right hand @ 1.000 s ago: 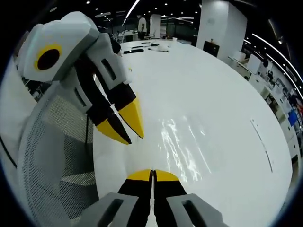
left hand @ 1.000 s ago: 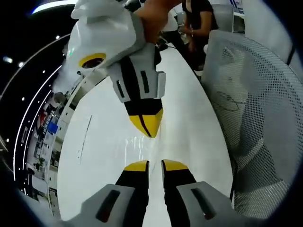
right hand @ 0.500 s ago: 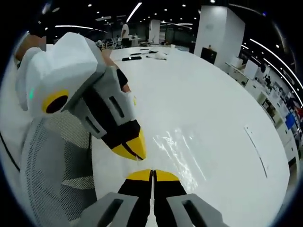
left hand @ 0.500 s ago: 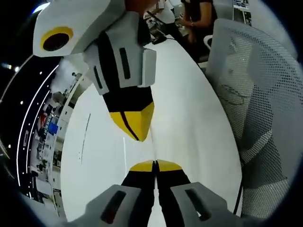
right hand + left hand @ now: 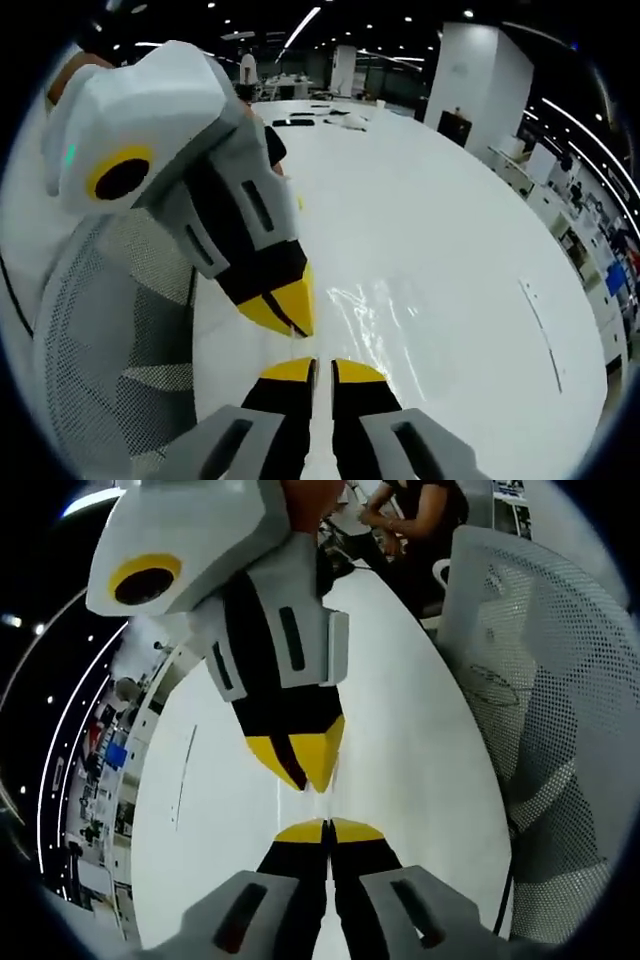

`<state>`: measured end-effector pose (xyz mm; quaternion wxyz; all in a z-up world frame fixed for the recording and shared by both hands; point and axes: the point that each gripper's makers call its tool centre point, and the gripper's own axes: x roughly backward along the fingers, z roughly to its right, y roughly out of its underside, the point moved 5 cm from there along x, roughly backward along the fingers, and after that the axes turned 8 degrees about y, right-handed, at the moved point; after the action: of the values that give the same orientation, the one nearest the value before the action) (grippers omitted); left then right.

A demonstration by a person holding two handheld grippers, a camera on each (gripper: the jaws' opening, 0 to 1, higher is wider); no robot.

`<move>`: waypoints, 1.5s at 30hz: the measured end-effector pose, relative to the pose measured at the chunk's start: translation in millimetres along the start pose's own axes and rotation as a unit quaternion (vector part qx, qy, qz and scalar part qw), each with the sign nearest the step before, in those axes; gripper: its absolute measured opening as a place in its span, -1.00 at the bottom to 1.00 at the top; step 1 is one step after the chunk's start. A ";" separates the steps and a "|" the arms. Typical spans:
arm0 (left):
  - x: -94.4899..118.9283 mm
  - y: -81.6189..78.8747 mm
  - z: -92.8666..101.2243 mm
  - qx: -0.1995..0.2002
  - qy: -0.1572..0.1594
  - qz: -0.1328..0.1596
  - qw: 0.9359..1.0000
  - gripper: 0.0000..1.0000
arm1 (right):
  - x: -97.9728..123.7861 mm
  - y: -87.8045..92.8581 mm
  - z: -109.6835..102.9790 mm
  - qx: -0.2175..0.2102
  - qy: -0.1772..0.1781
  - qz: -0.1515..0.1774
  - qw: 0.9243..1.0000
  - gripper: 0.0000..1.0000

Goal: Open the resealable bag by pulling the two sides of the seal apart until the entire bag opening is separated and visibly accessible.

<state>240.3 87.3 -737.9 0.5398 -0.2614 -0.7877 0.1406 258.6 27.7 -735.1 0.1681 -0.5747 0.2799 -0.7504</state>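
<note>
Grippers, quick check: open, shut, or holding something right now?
Left gripper: shut, its tips meeting the right gripper's; the clear bag between them cannot be made out.
Right gripper: jaws slightly apart; a grip on the bag cannot be told.

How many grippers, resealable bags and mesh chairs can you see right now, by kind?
Grippers: 2, left gripper and right gripper
Clear resealable bag: 1, flat on the white table
White mesh chair: 1
Total: 4
</note>
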 end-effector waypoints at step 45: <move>-1.6 0.6 -22.7 0.033 -0.014 -0.018 0.999 -1.00 | 34.8 -42.9 61.4 0.018 0.204 0.091 0.975 -1.00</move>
<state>261.9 85.5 -730.8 0.5395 -0.2275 -0.7947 0.1603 310.5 27.5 -670.8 0.1853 -0.3788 0.3463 -0.8380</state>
